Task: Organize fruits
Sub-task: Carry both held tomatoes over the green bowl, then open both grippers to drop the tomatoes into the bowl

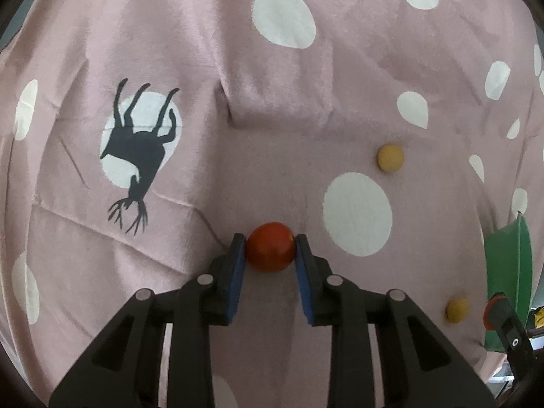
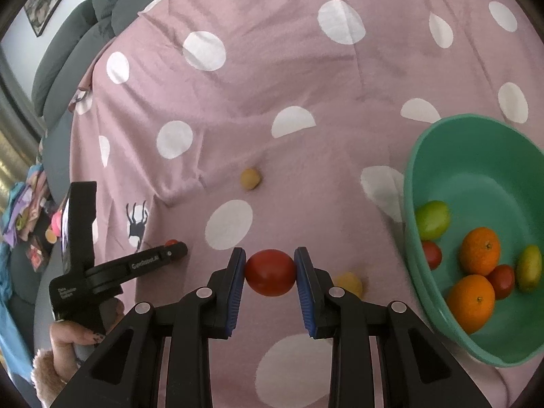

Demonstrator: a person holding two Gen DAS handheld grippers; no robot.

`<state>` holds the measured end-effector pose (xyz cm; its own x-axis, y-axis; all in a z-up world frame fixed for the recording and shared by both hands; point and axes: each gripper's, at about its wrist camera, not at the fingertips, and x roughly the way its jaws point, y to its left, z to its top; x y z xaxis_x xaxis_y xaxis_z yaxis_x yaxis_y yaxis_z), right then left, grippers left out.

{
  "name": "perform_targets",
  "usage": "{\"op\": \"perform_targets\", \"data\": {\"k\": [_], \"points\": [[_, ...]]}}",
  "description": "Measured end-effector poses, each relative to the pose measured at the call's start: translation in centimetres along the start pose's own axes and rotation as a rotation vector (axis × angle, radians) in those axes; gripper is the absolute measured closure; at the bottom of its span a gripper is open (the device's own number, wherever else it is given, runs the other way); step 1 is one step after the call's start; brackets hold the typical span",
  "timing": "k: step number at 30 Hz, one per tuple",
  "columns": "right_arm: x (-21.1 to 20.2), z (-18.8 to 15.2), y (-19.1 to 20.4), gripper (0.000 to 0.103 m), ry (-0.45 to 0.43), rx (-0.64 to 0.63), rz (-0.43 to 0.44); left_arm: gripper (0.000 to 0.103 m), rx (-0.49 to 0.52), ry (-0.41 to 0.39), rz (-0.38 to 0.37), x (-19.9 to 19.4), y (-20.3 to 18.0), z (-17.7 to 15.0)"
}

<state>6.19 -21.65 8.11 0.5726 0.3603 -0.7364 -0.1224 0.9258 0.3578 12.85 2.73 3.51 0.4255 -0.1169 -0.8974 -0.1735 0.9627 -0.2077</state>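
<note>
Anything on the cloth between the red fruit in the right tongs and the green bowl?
Yes: one small yellow fruit lies on the cloth between that red fruit and the green bowl, right wrist view.

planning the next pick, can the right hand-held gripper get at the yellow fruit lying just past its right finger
Probably not yet: the right hand-held gripper is shut on a red tomato, so its jaws are taken. The yellow fruit itself lies bare on the pink cloth, close beside the fingers.

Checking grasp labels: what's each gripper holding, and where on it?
Right gripper: a red tomato, jaws on its opposite sides. Left gripper: a second tomato, gripped the same way, apparently resting on the cloth.
</note>
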Motion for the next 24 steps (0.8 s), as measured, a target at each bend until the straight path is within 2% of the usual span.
{"op": "perform_targets", "data": {"k": [6,13,18,24], "points": [[-2.8,0.7,-1.7,0.073,-0.077,0.039,0.012,0.075,0.100,-0.134,-0.068,-6.0,-3.1,-1.3],[-7.7,1.5,-7.7,0.073,-0.209,0.159,-0.082,0.075,0.220,-0.223,-0.199,-10.2,-10.9,-3.7],[-9.6,1.4,-11.5,0.073,-0.252,0.236,-0.172,0.075,0.311,-0.217,-0.271,-10.0,-17.3,-4.7],[-10.3,1.2,-14.2,0.073,-0.252,0.301,-0.185,0.075,0.397,-0.199,-0.300,-8.7,-22.5,-5.8]]}}
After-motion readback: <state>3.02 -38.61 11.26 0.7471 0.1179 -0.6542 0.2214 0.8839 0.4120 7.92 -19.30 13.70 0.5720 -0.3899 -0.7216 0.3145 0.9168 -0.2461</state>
